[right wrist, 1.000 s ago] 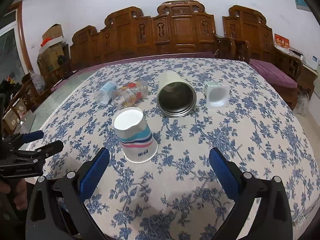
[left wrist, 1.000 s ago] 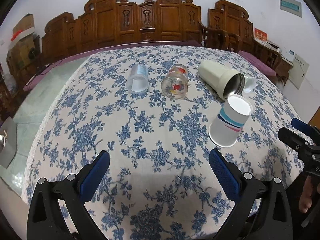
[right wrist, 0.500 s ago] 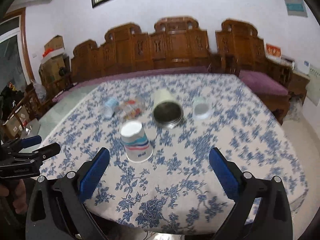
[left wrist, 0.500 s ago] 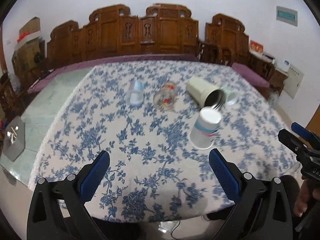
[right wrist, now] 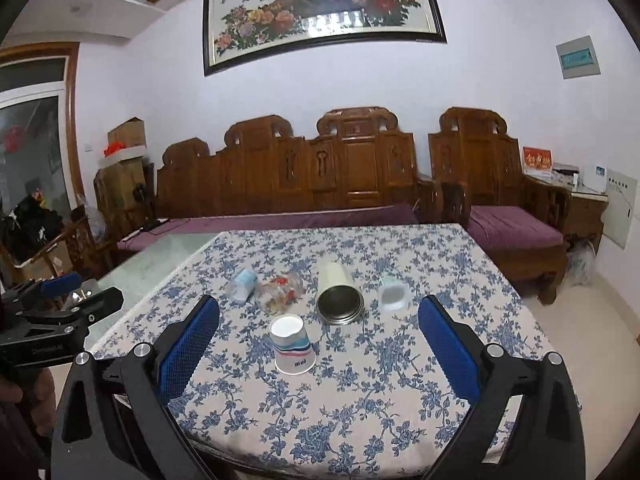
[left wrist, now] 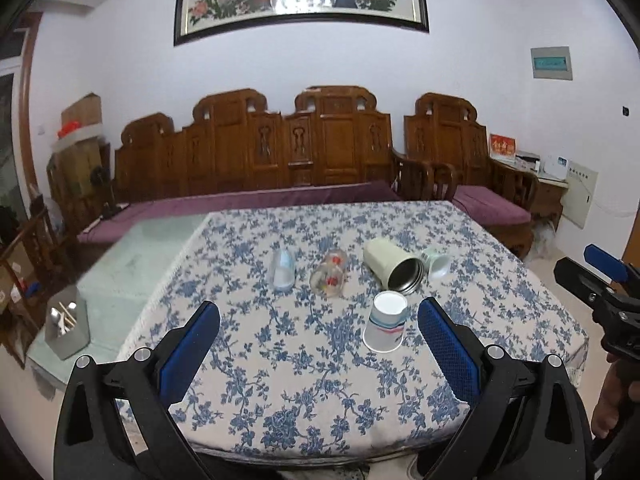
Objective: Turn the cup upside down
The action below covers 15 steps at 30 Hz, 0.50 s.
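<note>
Floral-clothed table (right wrist: 360, 420); paper cup (right wrist: 292, 346) inverted, steel tumbler (right wrist: 338, 298), glass jar (right wrist: 280, 290), two small cups lying on it

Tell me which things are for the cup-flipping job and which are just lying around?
For the job:
paper cup, standing upside down
left gripper, open
right gripper, open

Just lying around:
steel tumbler, on its side
glass jar, on its side
metal box

Bare tablecloth (right wrist: 360, 408) before paper cup (right wrist: 294, 347)
</note>
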Available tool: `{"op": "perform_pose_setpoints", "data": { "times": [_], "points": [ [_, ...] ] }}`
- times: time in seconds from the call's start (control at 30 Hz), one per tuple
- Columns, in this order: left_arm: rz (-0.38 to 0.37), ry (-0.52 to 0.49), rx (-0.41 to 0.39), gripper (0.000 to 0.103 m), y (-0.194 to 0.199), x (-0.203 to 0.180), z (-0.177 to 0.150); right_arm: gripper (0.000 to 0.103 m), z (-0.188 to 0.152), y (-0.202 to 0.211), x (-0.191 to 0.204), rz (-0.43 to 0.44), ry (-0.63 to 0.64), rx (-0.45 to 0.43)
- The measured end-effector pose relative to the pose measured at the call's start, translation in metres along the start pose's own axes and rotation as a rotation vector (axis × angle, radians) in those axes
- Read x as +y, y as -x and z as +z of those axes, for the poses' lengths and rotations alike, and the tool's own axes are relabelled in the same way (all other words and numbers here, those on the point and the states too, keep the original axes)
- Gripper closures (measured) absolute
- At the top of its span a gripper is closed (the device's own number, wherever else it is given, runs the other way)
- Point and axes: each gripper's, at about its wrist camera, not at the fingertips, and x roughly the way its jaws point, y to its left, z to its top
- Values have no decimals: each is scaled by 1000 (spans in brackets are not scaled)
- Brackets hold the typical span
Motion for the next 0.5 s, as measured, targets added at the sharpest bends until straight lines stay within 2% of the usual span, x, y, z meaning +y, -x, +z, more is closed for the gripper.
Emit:
{"op": "perform_pose_setpoints", "data": {
  "times": [0.5],
  "points": [
    [-4,14,-13,8,7,3,-2,3,-1,0,8,3,2,-1]
  ]
}}
